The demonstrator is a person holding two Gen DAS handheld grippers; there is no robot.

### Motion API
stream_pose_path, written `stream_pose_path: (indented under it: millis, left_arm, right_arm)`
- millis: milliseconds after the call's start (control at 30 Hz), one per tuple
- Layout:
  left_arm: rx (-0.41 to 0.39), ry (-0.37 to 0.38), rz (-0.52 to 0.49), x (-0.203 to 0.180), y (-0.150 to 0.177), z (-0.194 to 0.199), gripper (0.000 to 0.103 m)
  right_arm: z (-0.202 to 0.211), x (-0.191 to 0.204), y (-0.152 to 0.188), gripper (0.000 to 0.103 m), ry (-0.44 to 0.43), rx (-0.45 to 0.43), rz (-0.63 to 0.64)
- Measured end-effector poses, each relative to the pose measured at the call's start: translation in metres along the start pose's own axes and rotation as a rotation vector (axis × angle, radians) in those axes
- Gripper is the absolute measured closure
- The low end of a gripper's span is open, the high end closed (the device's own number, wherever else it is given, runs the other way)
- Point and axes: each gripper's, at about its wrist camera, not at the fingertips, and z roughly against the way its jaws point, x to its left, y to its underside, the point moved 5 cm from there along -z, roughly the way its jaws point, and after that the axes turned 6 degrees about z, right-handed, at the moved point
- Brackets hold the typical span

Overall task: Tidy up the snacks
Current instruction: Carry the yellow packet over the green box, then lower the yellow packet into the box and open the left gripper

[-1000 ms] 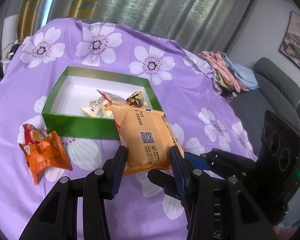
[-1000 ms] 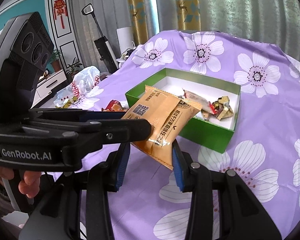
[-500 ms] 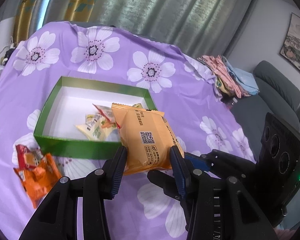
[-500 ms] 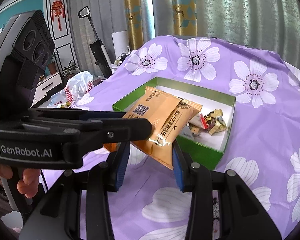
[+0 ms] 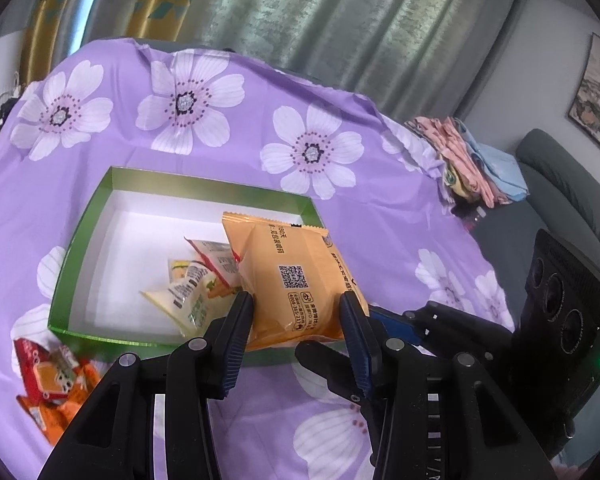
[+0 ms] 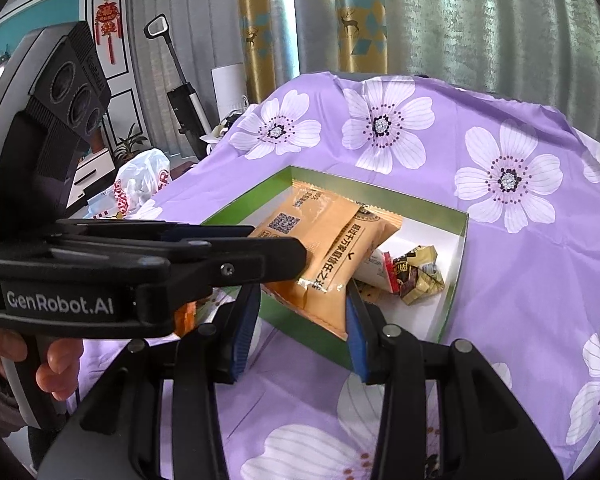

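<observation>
Left wrist view, from left to right: at lower left an orange and red packet (image 5: 50,384) lies on the purple floral cloth (image 5: 360,208), just outside the green box (image 5: 74,256). The box sits left of centre, white inside, with small packets (image 5: 196,284) near its front wall. At centre the left gripper (image 5: 296,322) clamps the lower end of an orange pouch (image 5: 288,276) between its blue pads; the pouch tilts up over the box's front right part. At lower right the right gripper (image 5: 396,322) reaches in at the pouch's right edge.

Right wrist view: at far left a hand (image 6: 52,360) holds the left gripper's handle, and that gripper stretches across to the pouch (image 6: 332,240). The right gripper's fingers (image 6: 358,340) stand narrow, the right pad against the pouch's lower corner, the left pad clear of it. The pouch hangs over the box (image 6: 456,276), with gold and red wrappers (image 6: 414,272) to its right
</observation>
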Motion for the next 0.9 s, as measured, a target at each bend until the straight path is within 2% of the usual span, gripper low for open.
stream_pose_path:
  millis: [633, 833, 867, 900]
  left_arm:
    - [0.059, -0.043, 0.052, 0.03, -0.01, -0.045, 0.058]
    - [0.068, -0.05, 0.082, 0.036, -0.011, -0.053, 0.058]
    - [0.071, -0.049, 0.089, 0.037, -0.011, -0.054, 0.056]
    - [0.073, -0.055, 0.094, 0.038, -0.011, -0.055, 0.049]
  right_arm:
    - [-0.049, -0.018, 0.0, 0.06, -0.017, 0.085, -0.032]
    - [-0.058, -0.02, 0.0, 0.056, -0.023, 0.108, -0.056]
    - [-0.059, -0.02, 0.0, 0.056, -0.024, 0.112, -0.062]
    - [-0.06, -0.02, 0.0, 0.054, -0.027, 0.114, -0.064]
